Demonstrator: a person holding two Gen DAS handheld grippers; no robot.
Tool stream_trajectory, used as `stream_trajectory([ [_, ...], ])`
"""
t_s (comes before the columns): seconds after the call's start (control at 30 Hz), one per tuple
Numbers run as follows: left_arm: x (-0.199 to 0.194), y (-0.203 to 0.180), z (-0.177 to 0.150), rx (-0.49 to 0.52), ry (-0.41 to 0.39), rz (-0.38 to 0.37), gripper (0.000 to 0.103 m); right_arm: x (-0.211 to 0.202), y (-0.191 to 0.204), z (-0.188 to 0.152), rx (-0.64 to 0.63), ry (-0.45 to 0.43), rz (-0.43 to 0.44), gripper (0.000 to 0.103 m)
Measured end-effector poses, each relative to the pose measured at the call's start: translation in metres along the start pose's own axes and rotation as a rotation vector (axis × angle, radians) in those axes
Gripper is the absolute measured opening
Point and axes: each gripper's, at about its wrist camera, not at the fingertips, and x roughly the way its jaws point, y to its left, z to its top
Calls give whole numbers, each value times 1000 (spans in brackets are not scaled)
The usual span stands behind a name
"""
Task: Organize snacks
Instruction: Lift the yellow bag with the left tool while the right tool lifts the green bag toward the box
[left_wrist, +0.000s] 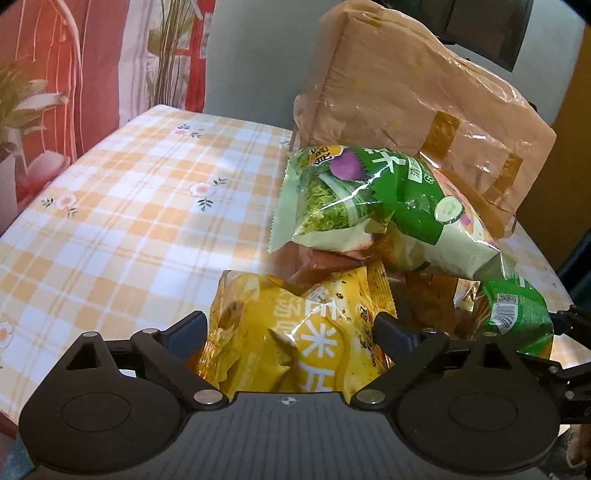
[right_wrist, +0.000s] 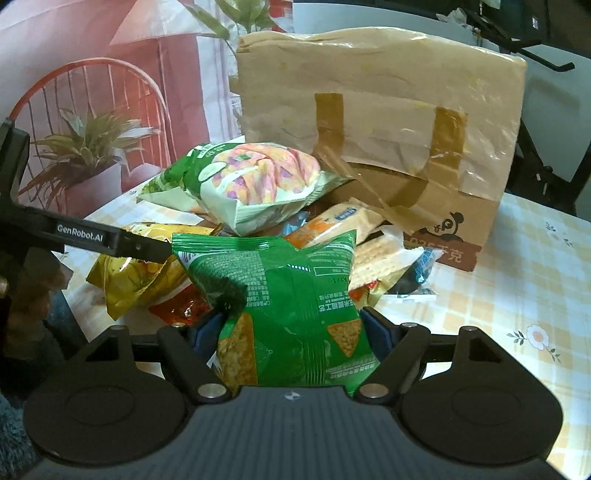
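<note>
A pile of snack bags lies in front of a tan paper bag (left_wrist: 410, 92) lying on its side on the checked table. My left gripper (left_wrist: 291, 328) is shut on a yellow snack bag (left_wrist: 295, 332) at the near edge of the pile. My right gripper (right_wrist: 293, 328) is shut on a green chip bag (right_wrist: 284, 295), which also shows in the left wrist view (left_wrist: 517, 314). A light green bag with a pink picture (right_wrist: 255, 184) lies on top of the pile, also seen in the left wrist view (left_wrist: 373, 199). Cracker packs (right_wrist: 369, 240) lie by the paper bag's (right_wrist: 388, 122) mouth.
The checked tablecloth (left_wrist: 122, 221) stretches to the left of the pile and also to its right (right_wrist: 517, 302). A red and white printed backdrop with plants (right_wrist: 92, 110) stands behind the table. The left gripper's black arm (right_wrist: 81, 232) crosses the right wrist view.
</note>
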Motion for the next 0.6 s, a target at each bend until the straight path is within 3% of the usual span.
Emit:
stream_trajectory([
  [0.03,-1,0,0,6,-3,0,96,0,-1,0,3,2,-1,79],
  [0.07,-3,0,-1,12,-12,-10,86,0,-1,-1,5,3,-1,79],
  [0.1,-5,1,-1,12,-22,-29,83,0,-1,-1,6,3,-2,79],
  [0.17,-12,-1,-1,11,-39,-7,76,0,-2,-2,8,4,0,79],
  [0.3,-19,1,-3,3,-56,30,73,-1,-2,-2,2,-1,1,79],
  [0.6,-31,-3,1,4,-93,7,73,-4,-4,-2,12,-16,-10,79],
])
